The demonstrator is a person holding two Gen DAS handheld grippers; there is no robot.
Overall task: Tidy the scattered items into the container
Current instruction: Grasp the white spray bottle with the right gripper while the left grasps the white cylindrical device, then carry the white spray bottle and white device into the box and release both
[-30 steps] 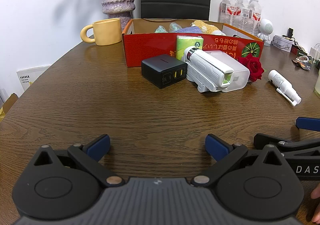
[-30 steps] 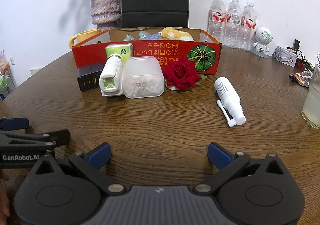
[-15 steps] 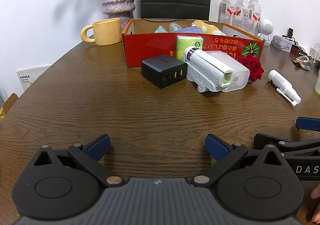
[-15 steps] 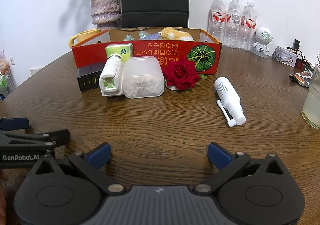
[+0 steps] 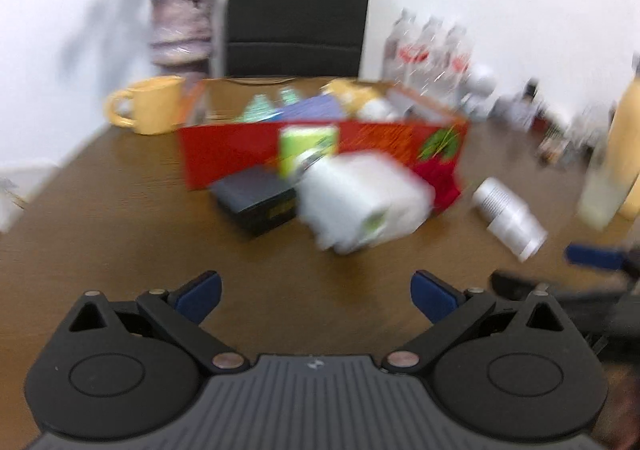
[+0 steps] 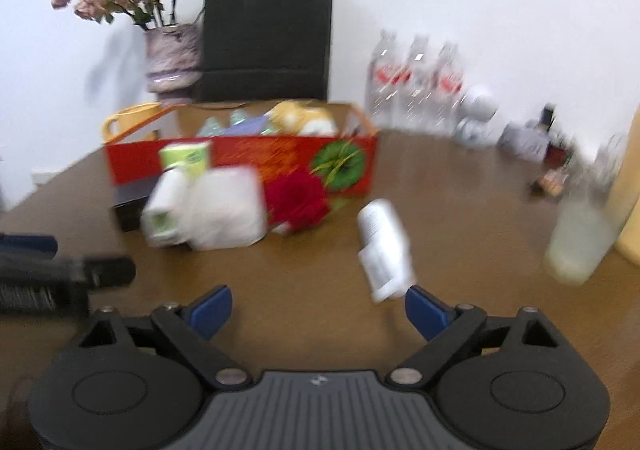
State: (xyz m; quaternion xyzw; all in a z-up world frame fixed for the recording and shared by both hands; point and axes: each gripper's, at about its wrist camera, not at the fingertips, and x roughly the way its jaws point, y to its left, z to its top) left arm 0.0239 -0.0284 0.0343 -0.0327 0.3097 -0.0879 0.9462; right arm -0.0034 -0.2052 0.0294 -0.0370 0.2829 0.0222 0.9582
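While both my grippers, left and right, gape wide and empty, the white bottle lies near the red box; blurred, hasty reaching could roll it away

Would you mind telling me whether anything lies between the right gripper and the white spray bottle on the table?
Nothing visible does. The right gripper is open and the white spray bottle lies just ahead of its right fingertip, with only bare table between them. The frames are motion-blurred.

Both views motion-blurred; red box lettering unreadable.
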